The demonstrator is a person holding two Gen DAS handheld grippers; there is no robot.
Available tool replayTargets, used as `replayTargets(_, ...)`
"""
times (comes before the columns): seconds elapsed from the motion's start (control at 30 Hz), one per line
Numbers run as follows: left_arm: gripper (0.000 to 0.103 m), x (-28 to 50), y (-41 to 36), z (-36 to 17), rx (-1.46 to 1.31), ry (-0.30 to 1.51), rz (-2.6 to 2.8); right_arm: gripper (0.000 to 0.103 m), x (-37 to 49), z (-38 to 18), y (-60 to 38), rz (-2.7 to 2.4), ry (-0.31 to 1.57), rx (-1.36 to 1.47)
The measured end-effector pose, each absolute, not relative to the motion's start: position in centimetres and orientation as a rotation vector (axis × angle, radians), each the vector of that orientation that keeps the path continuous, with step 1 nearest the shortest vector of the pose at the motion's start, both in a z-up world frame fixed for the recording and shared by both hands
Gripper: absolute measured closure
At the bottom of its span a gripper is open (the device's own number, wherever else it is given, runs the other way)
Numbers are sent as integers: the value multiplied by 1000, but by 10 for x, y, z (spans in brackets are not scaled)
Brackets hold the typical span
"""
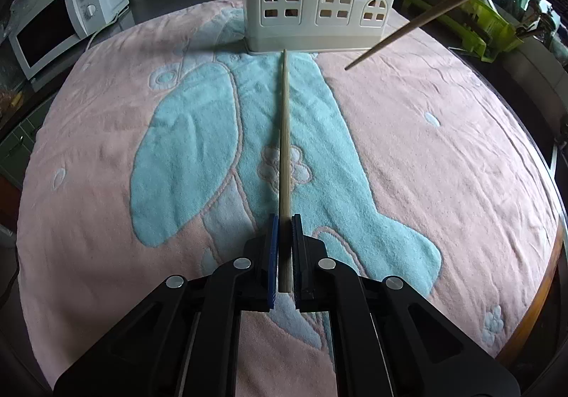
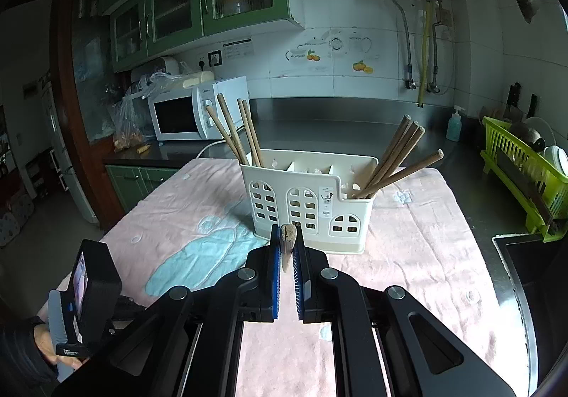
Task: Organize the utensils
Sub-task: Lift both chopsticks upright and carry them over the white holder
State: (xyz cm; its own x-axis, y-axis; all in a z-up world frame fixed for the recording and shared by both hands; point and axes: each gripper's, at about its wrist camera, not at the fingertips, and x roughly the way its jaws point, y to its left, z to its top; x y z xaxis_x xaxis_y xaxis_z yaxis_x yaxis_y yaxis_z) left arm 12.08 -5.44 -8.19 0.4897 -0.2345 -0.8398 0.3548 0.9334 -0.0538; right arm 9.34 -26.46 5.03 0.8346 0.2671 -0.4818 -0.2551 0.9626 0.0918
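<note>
A cream utensil holder (image 1: 316,3) with arched cut-outs stands at the far side of the pink and blue towel (image 1: 426,155). My left gripper (image 1: 285,219) is shut on a light wooden chopstick (image 1: 284,134) that lies low over the towel, its tip by the holder's base. My right gripper (image 2: 287,230) is shut on a darker wooden chopstick (image 2: 287,242), seen end-on; the same stick (image 1: 426,17) hangs in the air right of the holder in the left wrist view. The holder (image 2: 309,205) has several chopsticks in its left (image 2: 234,134) and right (image 2: 394,163) compartments.
A white microwave (image 2: 191,113) sits on the dark counter behind the towel at left. A green dish rack (image 2: 525,170) stands at right beside a sink (image 2: 532,283). The left gripper's body (image 2: 88,294) and hand show low at left.
</note>
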Motion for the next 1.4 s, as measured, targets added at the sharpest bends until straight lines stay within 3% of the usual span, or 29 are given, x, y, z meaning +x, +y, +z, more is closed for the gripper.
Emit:
replayTargets(0.9,98,119,-47,10,-6,606,-353,97,95,72,-270,272,449,35)
replayTargets(1.4,98,139,-58,79,19,514,-377,97,108,136,-300,290,408,14)
